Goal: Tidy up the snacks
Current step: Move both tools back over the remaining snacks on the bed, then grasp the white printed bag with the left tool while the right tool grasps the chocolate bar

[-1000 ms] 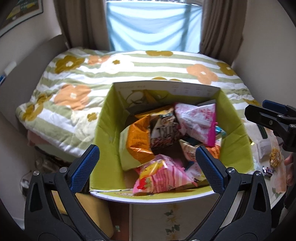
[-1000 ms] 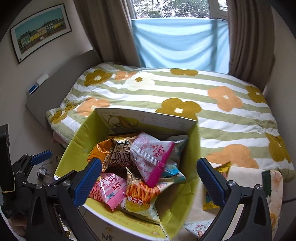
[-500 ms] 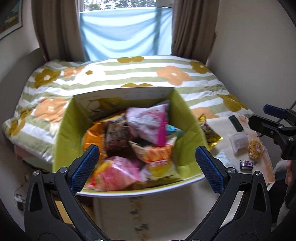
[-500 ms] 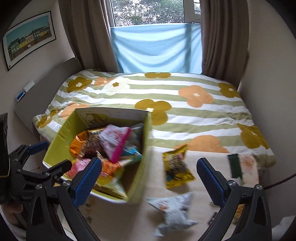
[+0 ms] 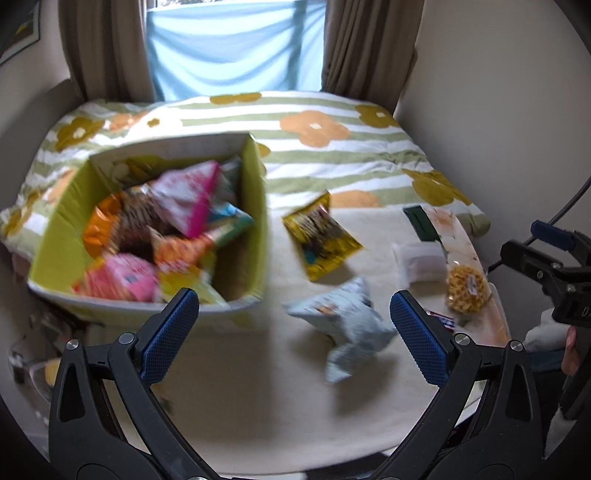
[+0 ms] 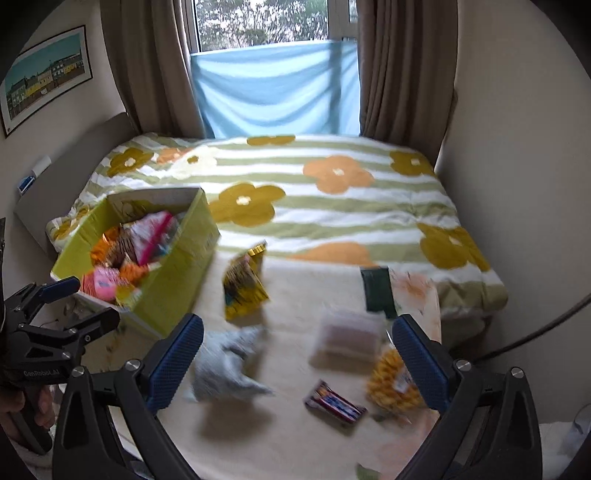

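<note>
Bed (image 6: 332, 206) w/ green-and-white striped cover, orange & mustard flowers, fills the middle of the room. Behind it a window (image 6: 258, 26), trees outside, w/ a light blue cloth (image 6: 277, 88) hung across its lower part. Brown curtains (image 6: 399, 70) on both sides of it. Left wall: framed picture (image 6: 44, 74) of coloured houses. Grey headboard (image 6: 74, 162) along the bed's left edge, small white & blue item on top, too small to tell what. Dark cable (image 6: 535, 332) runs in from the right.
</note>
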`<action>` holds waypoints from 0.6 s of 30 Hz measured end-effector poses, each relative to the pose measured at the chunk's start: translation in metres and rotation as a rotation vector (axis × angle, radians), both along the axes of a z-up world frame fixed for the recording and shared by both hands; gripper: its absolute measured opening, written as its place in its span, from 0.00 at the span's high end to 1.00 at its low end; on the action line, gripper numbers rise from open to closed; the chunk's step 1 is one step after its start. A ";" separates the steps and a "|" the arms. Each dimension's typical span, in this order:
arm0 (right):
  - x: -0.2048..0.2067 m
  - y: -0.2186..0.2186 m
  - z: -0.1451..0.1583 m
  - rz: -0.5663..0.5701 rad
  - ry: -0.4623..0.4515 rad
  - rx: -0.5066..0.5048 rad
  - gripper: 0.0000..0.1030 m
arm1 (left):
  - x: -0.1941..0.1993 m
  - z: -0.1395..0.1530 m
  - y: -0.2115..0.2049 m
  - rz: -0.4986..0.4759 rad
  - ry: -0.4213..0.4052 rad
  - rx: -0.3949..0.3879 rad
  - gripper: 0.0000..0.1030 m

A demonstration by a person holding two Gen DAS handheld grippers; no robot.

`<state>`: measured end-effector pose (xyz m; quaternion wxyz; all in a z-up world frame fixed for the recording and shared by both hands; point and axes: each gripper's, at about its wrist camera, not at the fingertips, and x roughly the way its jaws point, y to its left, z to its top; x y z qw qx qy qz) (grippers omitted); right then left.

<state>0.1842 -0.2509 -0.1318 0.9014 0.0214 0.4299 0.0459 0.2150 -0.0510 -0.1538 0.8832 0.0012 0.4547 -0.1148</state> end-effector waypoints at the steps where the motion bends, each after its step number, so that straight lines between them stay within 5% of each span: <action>1: -0.003 -0.009 -0.006 0.009 0.012 0.000 0.01 | -0.002 -0.004 -0.006 0.007 0.011 -0.004 0.00; 18: -0.026 -0.041 -0.120 0.243 0.138 -0.092 0.05 | 0.016 -0.100 -0.069 0.127 0.187 -0.041 0.01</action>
